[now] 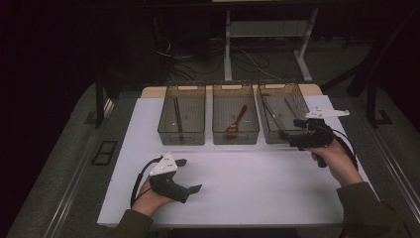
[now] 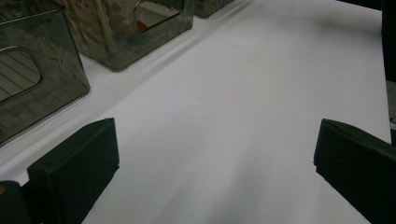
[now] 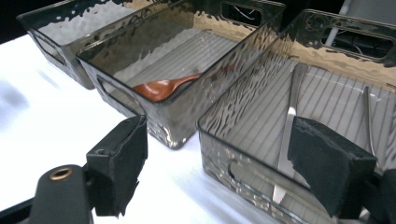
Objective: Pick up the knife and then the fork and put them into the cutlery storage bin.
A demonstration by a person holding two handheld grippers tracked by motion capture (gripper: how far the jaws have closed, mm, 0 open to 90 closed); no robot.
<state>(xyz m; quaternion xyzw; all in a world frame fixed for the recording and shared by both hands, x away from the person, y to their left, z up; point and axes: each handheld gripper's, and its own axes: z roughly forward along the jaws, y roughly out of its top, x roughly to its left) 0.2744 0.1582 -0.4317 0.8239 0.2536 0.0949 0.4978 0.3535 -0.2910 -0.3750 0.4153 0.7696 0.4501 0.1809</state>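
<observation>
White table top, bare across near half. Three smoky clear bins in row along far edge: left bin, middle bin, right bin, narrow gaps between. Strip of tan board peeks out behind bins. Left gripper rests on top, near left.

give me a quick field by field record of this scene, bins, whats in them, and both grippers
surface: white table top
bins: three smoky clear bins in a row, left bin, middle bin, right bin
left bin contents: one thin dark stick-like utensil, kind unclear
middle bin contents: reddish-brown spoon
right bin contents: metal knife, plus another slim metal utensil
left gripper: open, empty, low over the bare table top
right gripper: open, empty, at the right bin's near rim
</observation>
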